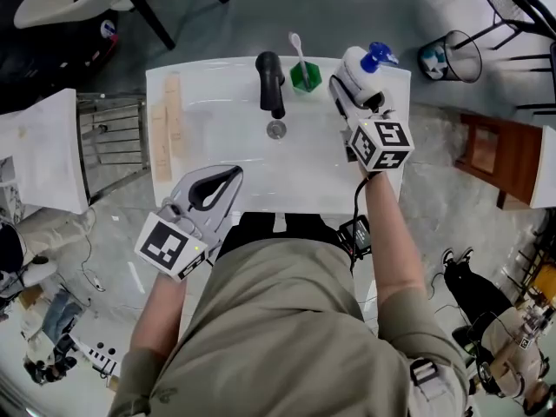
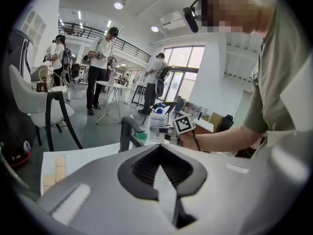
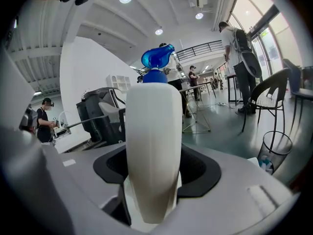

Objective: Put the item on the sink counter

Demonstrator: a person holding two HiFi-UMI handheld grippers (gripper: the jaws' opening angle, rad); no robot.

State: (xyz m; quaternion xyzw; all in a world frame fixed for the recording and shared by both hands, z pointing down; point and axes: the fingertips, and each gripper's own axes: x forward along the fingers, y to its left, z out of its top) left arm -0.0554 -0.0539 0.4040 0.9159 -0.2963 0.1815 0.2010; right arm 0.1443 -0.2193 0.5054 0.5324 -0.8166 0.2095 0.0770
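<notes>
A white bottle [image 1: 358, 62] with a blue pump top [image 1: 379, 56] stands upright at the back right corner of the white sink counter [image 1: 217, 85]. My right gripper [image 1: 347, 83] is shut on it. In the right gripper view the bottle [image 3: 152, 151] fills the space between the jaws, with its blue pump [image 3: 157, 58] on top. Whether its base touches the counter is hidden. My left gripper [image 1: 226, 179] hovers over the front left of the sink, shut with nothing in it. In the left gripper view its jaws meet, and it [image 2: 164, 169] points toward the faucet [image 2: 128, 132].
A black faucet [image 1: 270, 82] and a drain [image 1: 276, 129] sit mid-basin. A green cup with a toothbrush [image 1: 305, 75] stands beside the bottle. Wooden pieces [image 1: 168, 122] lie on the left ledge. A wire bin [image 1: 453, 56], a brown stool [image 1: 493, 155] and a metal rack [image 1: 110, 139] flank the sink.
</notes>
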